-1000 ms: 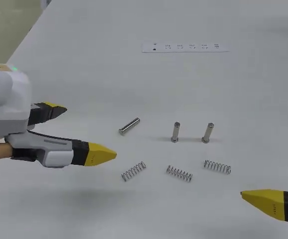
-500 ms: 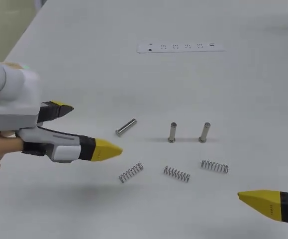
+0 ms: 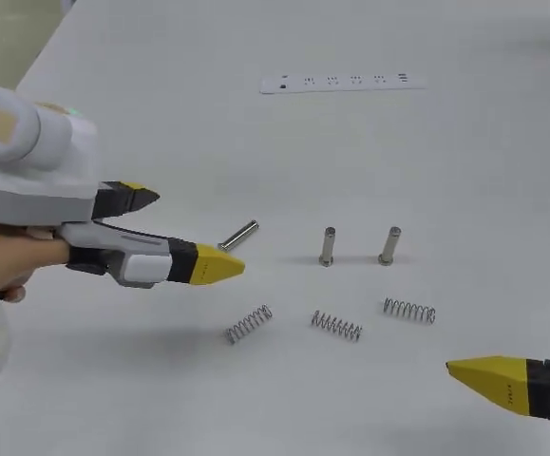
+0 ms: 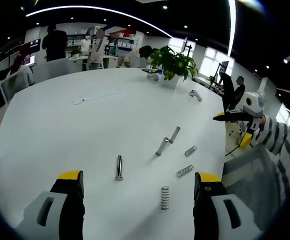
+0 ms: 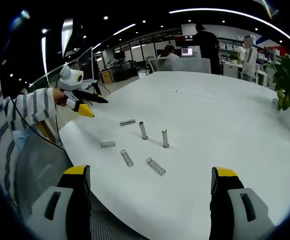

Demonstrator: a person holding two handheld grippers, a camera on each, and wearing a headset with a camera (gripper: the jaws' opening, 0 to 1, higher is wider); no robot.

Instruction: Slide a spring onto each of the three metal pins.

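Springs (image 3: 336, 326), three, loose beside three bare pins (image 3: 328, 246); left gripper (image 3: 196, 232) and right gripper (image 3: 509, 323) agape, empty; first pick-up likely pending.

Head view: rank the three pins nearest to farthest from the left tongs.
1. The lying pin, on its side close by the lower tip of the left tongs.
2. The middle upright pin, standing further right.
3. The right upright pin, standing rightmost of the three.

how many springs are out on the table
3, in a row on the table: left spring, middle spring, right spring. None looks hidden.
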